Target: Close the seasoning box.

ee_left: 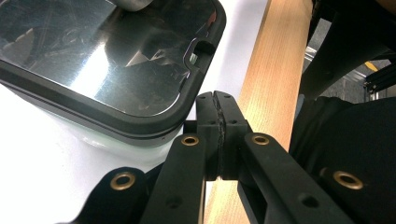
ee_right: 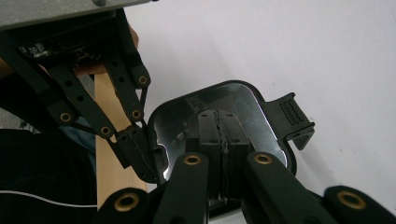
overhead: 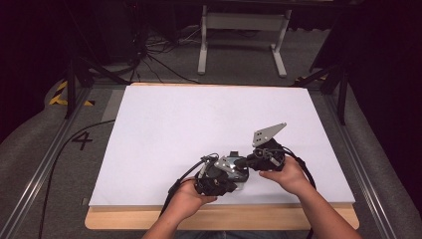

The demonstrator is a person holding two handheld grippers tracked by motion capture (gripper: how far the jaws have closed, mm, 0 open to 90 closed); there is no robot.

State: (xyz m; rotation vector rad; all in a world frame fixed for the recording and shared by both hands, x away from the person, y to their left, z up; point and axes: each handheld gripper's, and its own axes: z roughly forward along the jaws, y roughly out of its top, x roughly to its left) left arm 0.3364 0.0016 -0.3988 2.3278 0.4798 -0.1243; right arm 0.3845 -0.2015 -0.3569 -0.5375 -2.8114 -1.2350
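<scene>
from the high view, my two hands come in at six o'clock and meet low on the white desk (overhead: 199, 124). my left claw (overhead: 234, 172) and my right claw (overhead: 244, 162) point at each other, nearly touching, over a small shiny thing i cannot make out from here. a grey three-cornered plate (overhead: 267, 133) stands up on my right one, toward one o'clock.

in the left gripper view, my left claw (ee_left: 217, 100) is clenched, jaws pressed flat together with nothing between them. its tip sits just beside the corner of a box lid (ee_left: 107, 65), a mirror-bright panel in a black rim, lying toward ten o'clock. the wooden desk edge (ee_left: 275, 88) runs up toward one o'clock.

in the right gripper view, my right claw (ee_right: 219, 119) is also clenched and empty, its tip over the shiny middle of the box lid (ee_right: 252, 107); whether it touches i cannot tell. a black latch tab (ee_right: 292, 119) sticks out at three o'clock. my left claw (ee_right: 135, 140) comes in from ten o'clock, jaws together, against the lid's rim.
</scene>
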